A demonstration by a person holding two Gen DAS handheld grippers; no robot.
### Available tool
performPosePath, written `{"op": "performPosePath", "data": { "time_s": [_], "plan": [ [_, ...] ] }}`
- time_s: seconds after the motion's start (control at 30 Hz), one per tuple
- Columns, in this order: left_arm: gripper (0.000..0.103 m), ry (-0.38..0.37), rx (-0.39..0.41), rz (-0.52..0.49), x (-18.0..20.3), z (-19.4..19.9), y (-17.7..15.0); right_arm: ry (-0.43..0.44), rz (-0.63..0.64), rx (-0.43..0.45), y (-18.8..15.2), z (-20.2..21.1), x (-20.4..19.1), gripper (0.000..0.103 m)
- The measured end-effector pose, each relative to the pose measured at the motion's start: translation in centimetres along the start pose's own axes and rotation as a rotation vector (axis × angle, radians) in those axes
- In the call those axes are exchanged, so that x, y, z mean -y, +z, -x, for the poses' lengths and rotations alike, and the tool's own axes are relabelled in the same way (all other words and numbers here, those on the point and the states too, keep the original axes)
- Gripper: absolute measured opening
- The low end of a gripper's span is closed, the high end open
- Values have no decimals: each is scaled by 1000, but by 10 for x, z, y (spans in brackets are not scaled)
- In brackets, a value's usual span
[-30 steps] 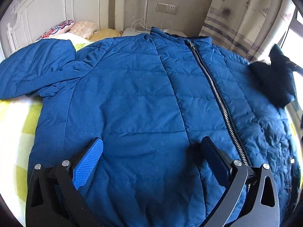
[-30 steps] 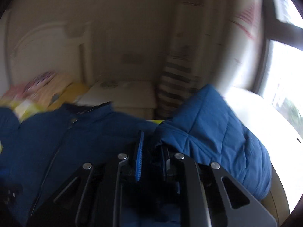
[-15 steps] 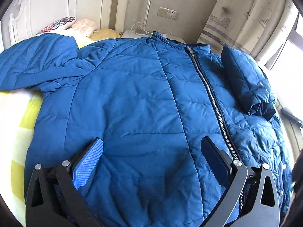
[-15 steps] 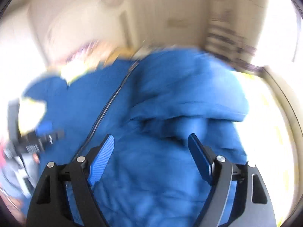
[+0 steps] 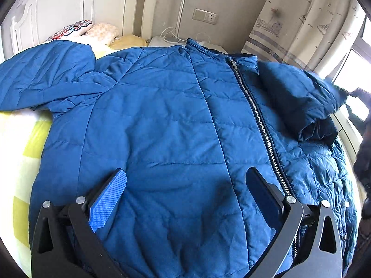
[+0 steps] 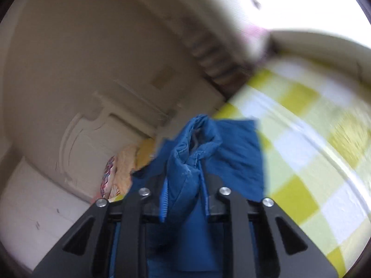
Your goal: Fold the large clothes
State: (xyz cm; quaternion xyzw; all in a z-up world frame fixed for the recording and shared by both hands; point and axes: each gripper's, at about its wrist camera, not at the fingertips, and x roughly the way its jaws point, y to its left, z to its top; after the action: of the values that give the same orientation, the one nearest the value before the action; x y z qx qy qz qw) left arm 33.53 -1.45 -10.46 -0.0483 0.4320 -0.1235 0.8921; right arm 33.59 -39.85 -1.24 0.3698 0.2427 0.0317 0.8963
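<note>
Blue puffer jacket (image 5: pixel 162 125) lies front-up, zipped, on bed w/ yellow-check sheet (image 5: pixel 20 148). Left hand-held gripper (image 5: pixel 185 185) hovers just above lower front panel, jaws wide, holding nothing; unchanged vs. 0.5 s ago. Right sleeve (image 5: pixel 299 99), raised 1 s ago, now lies folded across chest beside zipper (image 5: pixel 259 120). Right hand-held gripper (image 6: pixel 183 199), wide open 0.5 s ago, is now clamped narrow on a bunched blue edge of the jacket, prob. right side or hem; view blurred, so exact part unclear. Judged: right-sleeve fold done; next comes a side-panel fold. Left sleeve (image 5: pixel 46 78) not yet folded.
</note>
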Motion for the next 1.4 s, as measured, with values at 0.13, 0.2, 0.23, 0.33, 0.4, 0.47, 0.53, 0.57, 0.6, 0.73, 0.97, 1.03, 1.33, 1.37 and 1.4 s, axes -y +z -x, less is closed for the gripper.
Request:
{"op": "performPosePath", "data": {
  "time_s": [0.13,0.2,0.23,0.33,0.4,0.47,0.53,0.57,0.6,0.73,0.97,1.03,1.33,1.37,1.4],
  "plan": [
    [99,-52,14,52,-9,4,1,152,281,-43,-21,-23,-142,21],
    [99,-91,22,88,-16,6,1,315,393,-167,-55,-40,-211,40],
    [99,-106,27,102,-19,7,0,379,427,-231,-66,-47,-232,70],
    [99,-141,42,136,-25,10,-1,338,640,-249,-101,-44,-282,81],
    [99,-154,50,148,-27,12,-2,296,723,-199,-117,-35,-283,81],
    [99,-175,49,167,-31,13,-1,197,702,-155,-112,-31,-254,80],
    [99,-187,48,178,-34,12,0,100,594,-118,-102,-13,-208,79],
    [99,-192,47,184,-35,12,0,37,527,-97,-96,-8,-185,77],
    [99,-194,47,187,-35,12,0,-38,474,-80,-84,-4,-156,72],
    [99,-188,47,184,-35,13,0,-358,360,-72,-68,15,-39,67],
    [99,-170,46,167,-31,12,1,-711,435,-177,-69,-21,30,74],
    [99,-170,47,165,-32,12,0,-724,396,-151,-62,-22,31,73],
    [99,-175,52,172,-34,12,2,-439,650,-247,-84,-64,-44,71],
    [99,-180,55,182,-35,13,2,-473,641,-277,-85,-75,-29,71],
    [99,-184,58,190,-37,13,1,-498,612,-295,-84,-81,-11,72]
  ]
}}
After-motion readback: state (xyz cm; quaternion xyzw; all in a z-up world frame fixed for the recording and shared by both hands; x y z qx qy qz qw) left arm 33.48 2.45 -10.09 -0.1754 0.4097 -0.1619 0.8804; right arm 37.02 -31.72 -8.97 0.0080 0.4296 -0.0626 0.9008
